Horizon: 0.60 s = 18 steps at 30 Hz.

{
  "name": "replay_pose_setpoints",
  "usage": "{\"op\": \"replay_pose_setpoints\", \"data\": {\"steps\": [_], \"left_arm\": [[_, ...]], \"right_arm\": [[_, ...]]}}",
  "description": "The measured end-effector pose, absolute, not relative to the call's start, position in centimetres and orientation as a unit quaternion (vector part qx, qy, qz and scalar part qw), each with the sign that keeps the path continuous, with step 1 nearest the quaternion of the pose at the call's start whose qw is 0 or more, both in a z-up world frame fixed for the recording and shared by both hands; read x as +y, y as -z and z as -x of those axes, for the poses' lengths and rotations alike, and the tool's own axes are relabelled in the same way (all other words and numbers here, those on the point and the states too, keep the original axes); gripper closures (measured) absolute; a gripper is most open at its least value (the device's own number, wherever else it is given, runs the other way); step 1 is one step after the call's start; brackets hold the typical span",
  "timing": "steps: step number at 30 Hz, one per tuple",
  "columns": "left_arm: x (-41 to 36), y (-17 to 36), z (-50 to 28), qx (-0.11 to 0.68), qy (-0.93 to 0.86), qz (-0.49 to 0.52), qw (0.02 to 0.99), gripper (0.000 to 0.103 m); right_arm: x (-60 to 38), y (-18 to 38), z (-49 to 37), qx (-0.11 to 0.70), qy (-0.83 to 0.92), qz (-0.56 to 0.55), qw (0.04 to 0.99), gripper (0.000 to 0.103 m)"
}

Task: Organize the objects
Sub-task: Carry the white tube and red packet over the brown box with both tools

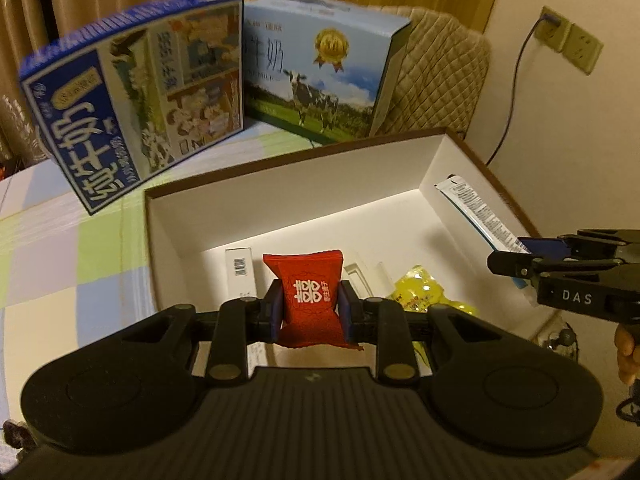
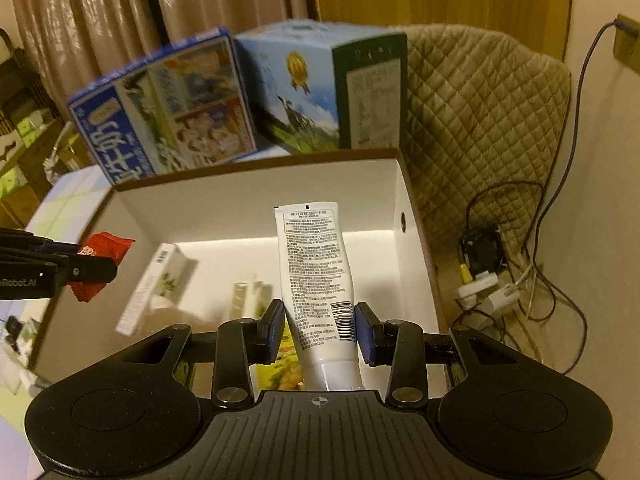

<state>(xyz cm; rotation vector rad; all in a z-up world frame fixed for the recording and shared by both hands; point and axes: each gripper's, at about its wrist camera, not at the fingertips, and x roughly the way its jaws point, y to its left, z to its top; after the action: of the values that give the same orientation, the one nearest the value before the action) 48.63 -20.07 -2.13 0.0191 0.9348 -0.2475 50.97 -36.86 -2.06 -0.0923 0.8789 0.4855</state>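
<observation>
Your left gripper (image 1: 311, 312) has its jaws clamped on the red candy packet (image 1: 310, 300), held between them above the near edge of the open white box (image 1: 280, 200). It looks light, soft and crinkly, so grip its middle as you do. Your right gripper (image 2: 319, 332) has its jaws closed on the white tube (image 2: 316, 276) near the cap end; the tube looks light but squashy and slick. Ahead of both jaws, beyond the box, stand two milk cartons (image 1: 136, 92). Only the right wrist view shows the tangled cables (image 2: 516, 280) outside the box, right of the jaws; the left view shows the yellow packet (image 1: 420, 288) clearly
</observation>
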Motion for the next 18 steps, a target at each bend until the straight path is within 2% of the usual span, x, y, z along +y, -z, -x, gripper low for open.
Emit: {"op": "replay_pose_setpoints", "data": {"steps": [14,18], "left_arm": [[-22.8,7.1,-54.7,0.481,0.096,-0.025,0.871,0.078],[-23.0,7.7,-55.2,0.485,0.096,-0.030,0.869,0.070]], "right_arm": [[-36.4,5.0,-55.3,0.446,-0.234,0.067,0.861,0.068],[-36.0,5.2,-55.6,0.443,-0.235,0.084,0.861,0.068]]}}
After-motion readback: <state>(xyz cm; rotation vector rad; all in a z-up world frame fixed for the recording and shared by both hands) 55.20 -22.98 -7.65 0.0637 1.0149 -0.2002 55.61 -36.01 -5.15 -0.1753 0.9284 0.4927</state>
